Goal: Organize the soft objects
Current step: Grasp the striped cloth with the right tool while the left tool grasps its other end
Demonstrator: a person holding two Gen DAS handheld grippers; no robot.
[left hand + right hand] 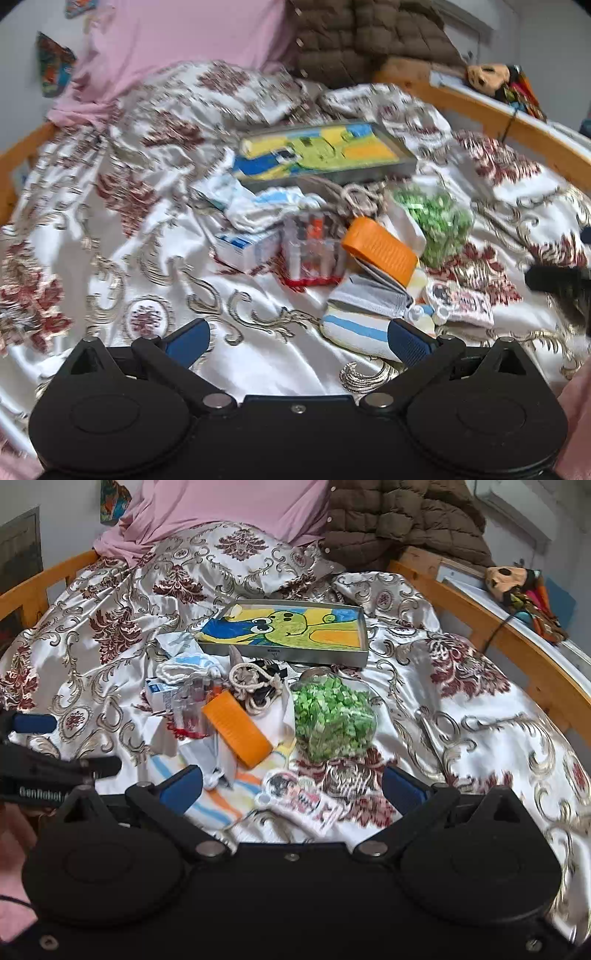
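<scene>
Striped cloth [207, 797] lies flat on the bedspread [480, 738] at the near edge of the pile, just ahead of both grippers, partly under the orange box [238, 729] and a crumpled white wrapper. Judged light, limp, no stiffness; it will drape and drag neighbours when lifted. The satin spread under it looks slippery, so a pinch may slide. Best hold: the free near corner or a raised fold, clear of the orange box. Look: white ground, blue, orange and pale yellow stripes, slightly rumpled. Bag of green pieces [332, 716] beside it, soft but bulkier. Left gripper [297, 343] spread wide, holding nothing, striped cloth at its right finger. Right gripper [291, 788] likewise wide apart and empty.
</scene>
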